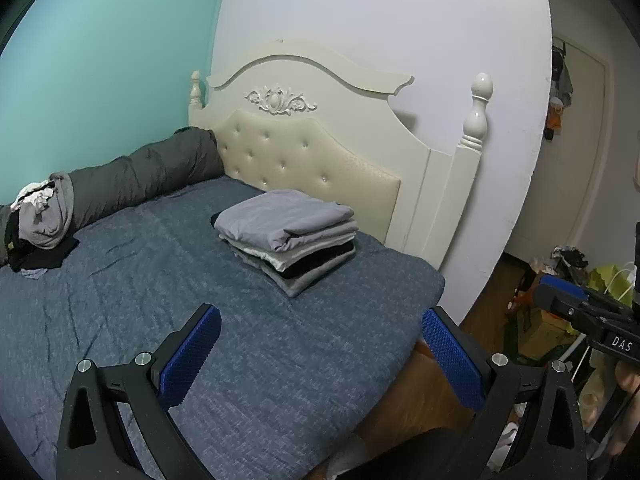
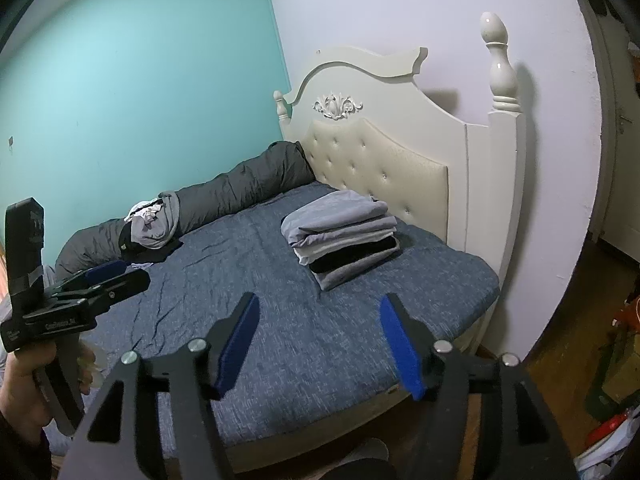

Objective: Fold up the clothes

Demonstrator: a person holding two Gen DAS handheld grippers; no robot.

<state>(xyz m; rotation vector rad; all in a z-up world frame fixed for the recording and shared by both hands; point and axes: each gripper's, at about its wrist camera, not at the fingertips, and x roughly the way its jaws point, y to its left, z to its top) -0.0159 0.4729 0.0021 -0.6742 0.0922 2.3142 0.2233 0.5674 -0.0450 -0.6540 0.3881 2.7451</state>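
Observation:
A neat stack of folded clothes [image 1: 288, 236] [image 2: 344, 240] in grey, white and black lies on the blue bed cover [image 1: 160, 280] [image 2: 280, 320] close to the headboard. A loose heap of unfolded garments [image 1: 44, 216] [image 2: 152, 224], grey, white and black, sits at the bed's far left. My left gripper [image 1: 320, 316] hangs open over the near part of the bed, nothing between its blue pads. My right gripper [image 2: 320, 302] is open too and empty, short of the stack. Each gripper also shows in the other's view: the right gripper [image 1: 548, 294], the left gripper [image 2: 124, 274].
A long dark grey rolled duvet [image 1: 140, 176] [image 2: 240, 188] lies along the teal wall. The cream tufted headboard [image 1: 312, 160] [image 2: 380, 160] stands behind the stack. Bags and clutter [image 1: 560, 280] crowd the wooden floor at the right. A hand [image 2: 24, 392] grips the left tool.

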